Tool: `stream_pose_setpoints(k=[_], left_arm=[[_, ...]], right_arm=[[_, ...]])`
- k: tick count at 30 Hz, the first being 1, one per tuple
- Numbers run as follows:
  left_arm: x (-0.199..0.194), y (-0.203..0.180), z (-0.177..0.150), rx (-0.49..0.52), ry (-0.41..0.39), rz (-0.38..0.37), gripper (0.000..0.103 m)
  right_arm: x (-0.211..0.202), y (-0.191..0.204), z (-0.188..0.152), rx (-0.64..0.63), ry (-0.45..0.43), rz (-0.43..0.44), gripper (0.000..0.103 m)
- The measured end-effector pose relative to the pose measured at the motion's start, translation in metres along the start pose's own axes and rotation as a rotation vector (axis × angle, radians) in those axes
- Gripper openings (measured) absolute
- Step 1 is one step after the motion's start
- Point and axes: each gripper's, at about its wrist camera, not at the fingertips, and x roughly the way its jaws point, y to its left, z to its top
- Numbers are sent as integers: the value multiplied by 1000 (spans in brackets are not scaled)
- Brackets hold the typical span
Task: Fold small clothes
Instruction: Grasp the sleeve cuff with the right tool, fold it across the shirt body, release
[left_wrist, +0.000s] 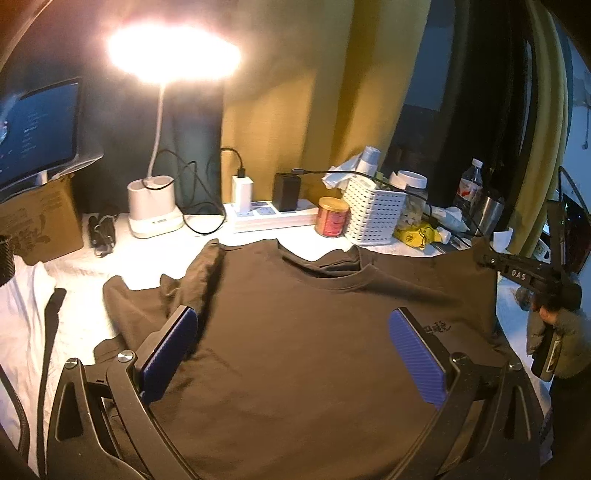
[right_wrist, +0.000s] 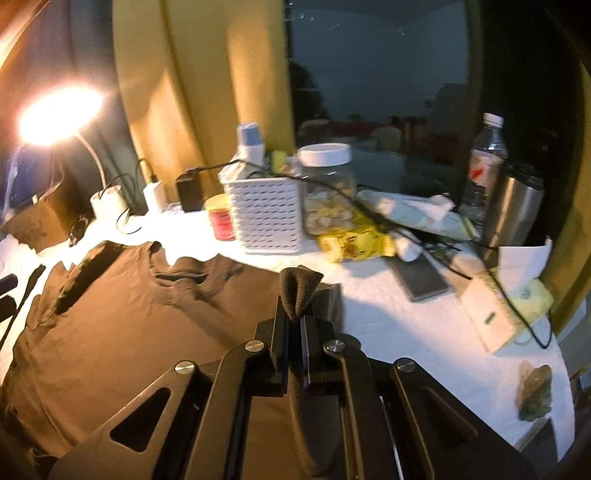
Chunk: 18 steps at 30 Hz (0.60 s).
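A brown T-shirt (left_wrist: 295, 369) lies spread face up on the white-covered table (left_wrist: 85, 269), collar (left_wrist: 325, 275) toward the back. My left gripper (left_wrist: 293, 317) is open over the shirt's chest, with only flat cloth between its blue pads (left_wrist: 173, 350). My right gripper (right_wrist: 294, 314) is shut on a pinched fold of the brown T-shirt (right_wrist: 129, 332) at its right sleeve edge, and a tuft of cloth sticks out past the tips. In the left wrist view the right gripper (left_wrist: 487, 256) holds that edge lifted at the far right, with a person's hand (left_wrist: 550, 314) behind it.
Along the back stand a lit desk lamp (left_wrist: 151, 206), a power strip (left_wrist: 273, 216), a red can (left_wrist: 332, 218), a white basket (left_wrist: 373, 210), a jar (right_wrist: 327, 188), a water bottle (right_wrist: 485, 162) and a steel tumbler (right_wrist: 513, 210). A phone (right_wrist: 421, 277) and cables lie right of the shirt.
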Motion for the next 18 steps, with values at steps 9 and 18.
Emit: stream_pose_setpoints(k=[9, 18], left_arm=[[-6, 28, -6, -26, -5, 13, 102], [-7, 21, -7, -17, -3, 6, 102]], right_arm=[[38, 50, -6, 14, 119, 44, 6], [27, 42, -20, 46, 160, 129, 41]])
